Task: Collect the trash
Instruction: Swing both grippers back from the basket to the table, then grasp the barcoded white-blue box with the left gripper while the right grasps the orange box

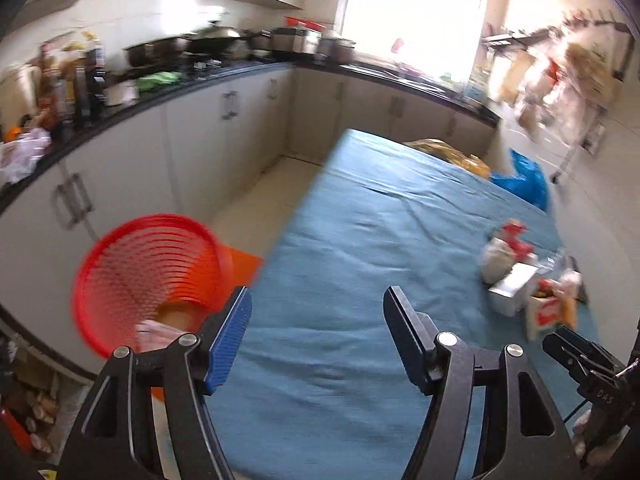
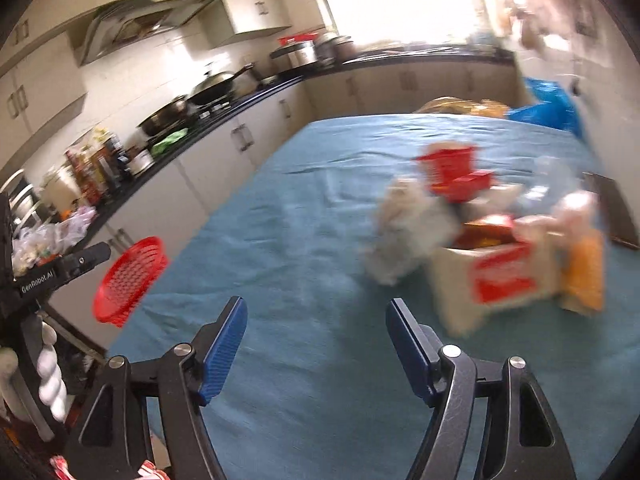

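Observation:
A pile of trash (image 2: 488, 236) lies on the blue-covered table (image 2: 304, 264): a white and red carton (image 2: 500, 276), crumpled white paper (image 2: 404, 232), red packaging (image 2: 452, 168) and an orange packet (image 2: 584, 276). The pile shows at the right in the left wrist view (image 1: 528, 276). A red mesh basket (image 1: 148, 276) stands off the table's left edge with a pale wrapper (image 1: 156, 332) inside; it also shows in the right wrist view (image 2: 128, 280). My left gripper (image 1: 316, 336) is open and empty beside the basket. My right gripper (image 2: 316, 344) is open and empty just short of the pile.
A black kitchen counter (image 1: 192, 84) with pots, bottles and bags runs along the left and back walls. A blue plastic bag (image 1: 524, 180) and a yellow bag (image 1: 452, 152) sit at the table's far end. A rack with hanging bags (image 1: 560, 76) stands at the right.

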A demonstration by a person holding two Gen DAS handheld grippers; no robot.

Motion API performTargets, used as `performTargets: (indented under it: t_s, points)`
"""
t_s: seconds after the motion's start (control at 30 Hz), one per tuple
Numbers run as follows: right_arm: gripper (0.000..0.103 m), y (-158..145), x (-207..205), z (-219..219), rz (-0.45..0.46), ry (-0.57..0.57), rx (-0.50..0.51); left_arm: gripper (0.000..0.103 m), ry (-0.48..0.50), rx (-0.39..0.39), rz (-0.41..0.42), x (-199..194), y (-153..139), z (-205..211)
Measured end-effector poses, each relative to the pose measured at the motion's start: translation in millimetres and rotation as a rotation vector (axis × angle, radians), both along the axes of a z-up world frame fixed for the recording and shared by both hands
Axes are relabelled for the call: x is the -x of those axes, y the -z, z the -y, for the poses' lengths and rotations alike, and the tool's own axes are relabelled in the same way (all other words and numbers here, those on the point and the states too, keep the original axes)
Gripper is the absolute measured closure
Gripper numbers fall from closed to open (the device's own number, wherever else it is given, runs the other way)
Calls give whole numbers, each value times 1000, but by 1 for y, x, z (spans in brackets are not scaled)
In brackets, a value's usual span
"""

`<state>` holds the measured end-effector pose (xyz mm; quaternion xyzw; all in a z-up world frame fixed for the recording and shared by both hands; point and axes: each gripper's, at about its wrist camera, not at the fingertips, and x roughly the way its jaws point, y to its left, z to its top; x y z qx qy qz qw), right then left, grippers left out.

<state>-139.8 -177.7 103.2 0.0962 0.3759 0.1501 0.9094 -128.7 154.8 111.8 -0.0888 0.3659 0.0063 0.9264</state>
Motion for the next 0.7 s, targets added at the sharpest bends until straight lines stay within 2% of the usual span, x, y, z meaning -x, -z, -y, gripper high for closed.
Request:
performTargets:
  t_s: [0.13, 0.27, 0.43, 0.57, 0.7]
  points:
    - [24, 3, 6, 50, -17, 100, 9, 27, 92, 30, -27, -16, 6, 44]
    - [24, 11, 4, 95, -56, 198, -1, 27, 209, 32, -61, -33, 16, 97]
    - [22, 22, -4, 139, -97, 288, -44, 27, 350, -53, -74, -55, 30, 163]
    - [22, 29, -15, 163, -129, 330, -76, 27, 427, -116, -105, -75, 41, 197]
    - [22, 35, -29, 175, -152, 353, -96, 27, 492, -180, -94, -89, 52, 216]
